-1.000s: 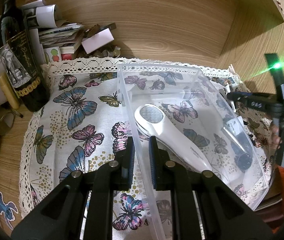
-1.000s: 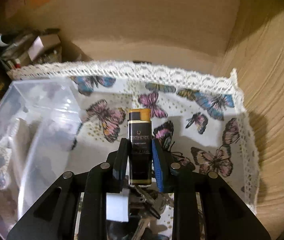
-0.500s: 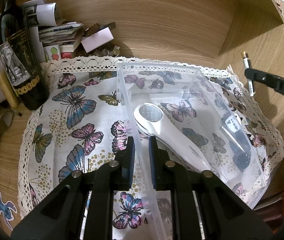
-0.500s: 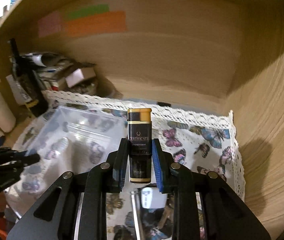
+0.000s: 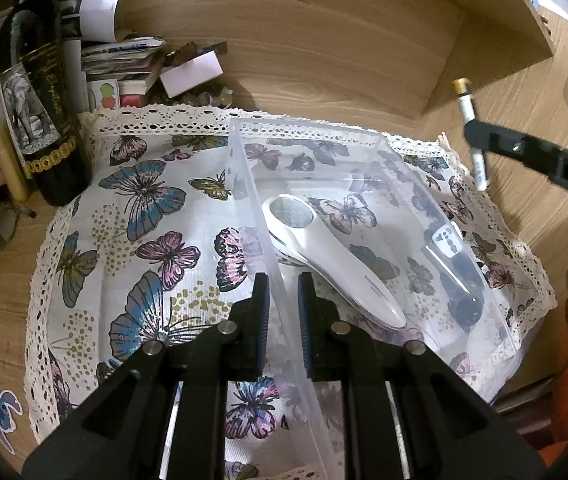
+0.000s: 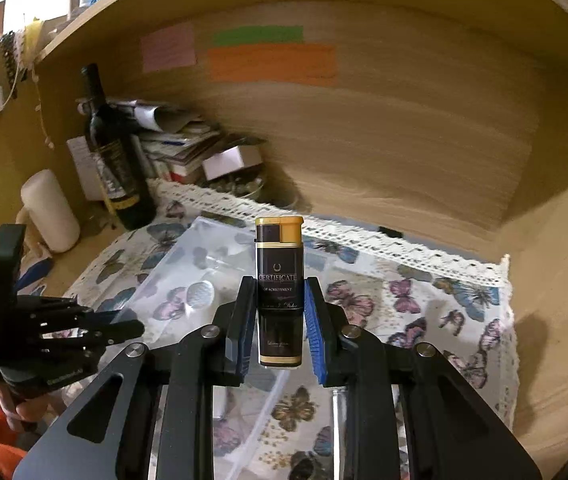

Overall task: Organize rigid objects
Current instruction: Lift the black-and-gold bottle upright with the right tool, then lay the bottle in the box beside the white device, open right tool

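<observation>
A clear plastic box (image 5: 380, 148) sits on the butterfly cloth (image 5: 132, 216). A white handheld device (image 5: 324, 256) and a dark remote-like object (image 5: 460, 272) lie inside it. My left gripper (image 5: 284, 312) is shut on the box's near left wall. My right gripper (image 6: 278, 312) is shut on a black and gold lighter (image 6: 279, 280), held upright in the air above the box's right side (image 6: 188, 280). The lighter shows edge-on in the left wrist view (image 5: 470, 132), in the right gripper (image 5: 472, 130).
A dark wine bottle (image 5: 40, 120) stands at the cloth's back left, beside stacked papers and a small white box (image 5: 190, 68). A wooden back wall (image 5: 324, 52) and right side wall (image 6: 556, 280) close in the desk. A white cylinder (image 6: 50, 204) stands at left.
My right gripper has lifted the lighter off the cloth and swung toward the box. My left gripper has stayed on the box wall.
</observation>
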`<state>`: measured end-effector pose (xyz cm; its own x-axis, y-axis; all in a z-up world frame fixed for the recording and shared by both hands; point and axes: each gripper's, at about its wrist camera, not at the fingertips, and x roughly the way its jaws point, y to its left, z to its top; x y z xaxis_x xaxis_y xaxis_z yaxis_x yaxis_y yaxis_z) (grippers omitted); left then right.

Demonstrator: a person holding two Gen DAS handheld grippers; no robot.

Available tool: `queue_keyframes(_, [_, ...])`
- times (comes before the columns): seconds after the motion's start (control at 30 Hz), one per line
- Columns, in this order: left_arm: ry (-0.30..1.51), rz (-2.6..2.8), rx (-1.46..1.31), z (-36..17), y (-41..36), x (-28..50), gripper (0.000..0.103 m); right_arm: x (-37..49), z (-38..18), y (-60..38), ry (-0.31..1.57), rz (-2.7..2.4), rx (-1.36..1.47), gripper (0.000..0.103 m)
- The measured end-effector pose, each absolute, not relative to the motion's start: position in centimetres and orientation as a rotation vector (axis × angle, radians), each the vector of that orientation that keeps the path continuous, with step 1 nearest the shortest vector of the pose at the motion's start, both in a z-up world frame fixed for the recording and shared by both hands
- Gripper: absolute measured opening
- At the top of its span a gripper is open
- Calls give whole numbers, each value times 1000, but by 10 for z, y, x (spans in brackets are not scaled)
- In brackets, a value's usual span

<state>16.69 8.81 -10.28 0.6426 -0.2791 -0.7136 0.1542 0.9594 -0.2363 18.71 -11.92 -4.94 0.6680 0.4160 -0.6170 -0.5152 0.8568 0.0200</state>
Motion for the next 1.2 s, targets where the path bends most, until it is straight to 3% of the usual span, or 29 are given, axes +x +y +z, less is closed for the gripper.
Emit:
queue_keyframes(0.73, [820, -265, -177, -103, 91, 165, 15, 232, -122, -56, 937, 540, -352, 22])
queue_keyframes(1.0, [820, -265, -176, -103, 91, 165, 15, 234, -122, -56, 941, 531, -330, 22])
queue_keyframes(1.2, [822, -263, -180, -103, 91, 165, 15, 226, -105, -67, 887, 529, -279, 29])
